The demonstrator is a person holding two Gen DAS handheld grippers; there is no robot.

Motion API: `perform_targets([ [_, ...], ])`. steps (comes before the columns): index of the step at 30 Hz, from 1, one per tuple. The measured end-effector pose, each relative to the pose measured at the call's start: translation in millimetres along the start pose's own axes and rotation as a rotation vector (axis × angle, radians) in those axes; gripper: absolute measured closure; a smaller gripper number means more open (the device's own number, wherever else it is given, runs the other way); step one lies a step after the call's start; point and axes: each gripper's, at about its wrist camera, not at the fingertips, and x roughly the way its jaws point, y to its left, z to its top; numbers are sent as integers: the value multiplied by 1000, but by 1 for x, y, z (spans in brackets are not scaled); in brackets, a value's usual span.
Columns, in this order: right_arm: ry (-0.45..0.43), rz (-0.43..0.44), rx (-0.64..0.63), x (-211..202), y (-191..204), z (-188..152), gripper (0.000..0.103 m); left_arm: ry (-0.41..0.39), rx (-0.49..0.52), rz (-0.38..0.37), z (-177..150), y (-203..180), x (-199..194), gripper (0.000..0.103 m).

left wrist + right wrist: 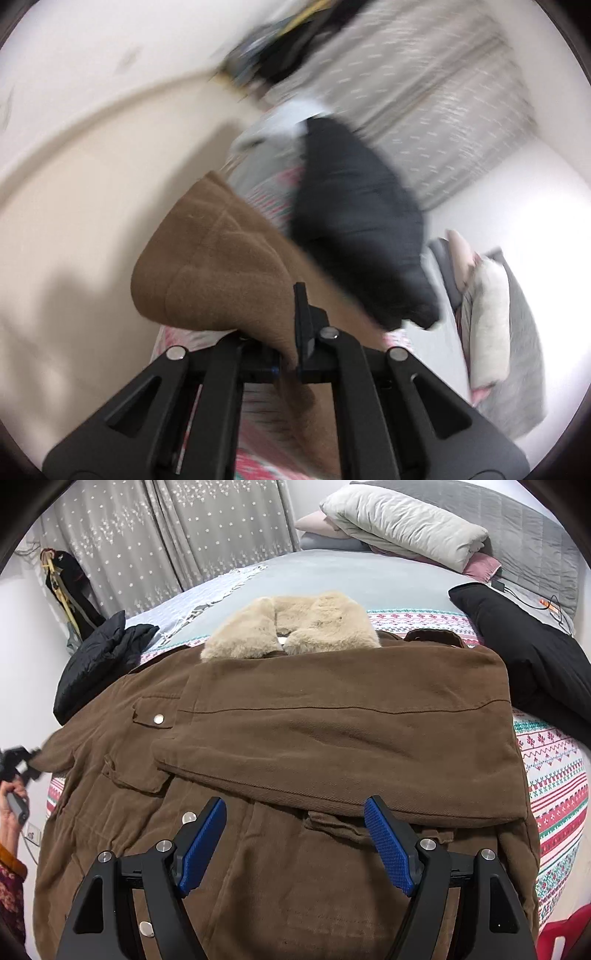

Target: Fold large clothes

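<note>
Spread over the bed (369, 576), a brown jacket (295, 738) is pinched by the left gripper (297, 354); the right gripper (295, 845) is held wide open, empty

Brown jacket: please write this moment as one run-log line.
left hand-held gripper: shut on brown jacket | right hand-held gripper: open above it | one sleeve folded across

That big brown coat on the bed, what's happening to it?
Someone is folding it with a grabber tool in each hand. The brown coat with its fluffy collar lies spread on the bed, and one sleeve is already laid across the front. The left gripper is pinched shut on brown cloth at the coat's other side. The right gripper is open above the coat, holding nothing. Black jackets lie beside it.
</note>
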Motion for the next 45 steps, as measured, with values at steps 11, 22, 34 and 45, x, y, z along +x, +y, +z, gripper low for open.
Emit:
perform_targets([
  [11,-21,28,14,-5,-3,1,25,9,336,-368,-40,-182,-68,97],
  [22,-29,55,54,-5,-12,2,25,359,618,-513,-217,-282,-38,94],
  [34,-20,110,122,1,-25,2,25,712,936,-453,-281,-265,-28,44],
  [45,104,340,211,50,9,43,25,361,666,-316,-144,-196,-18,43],
])
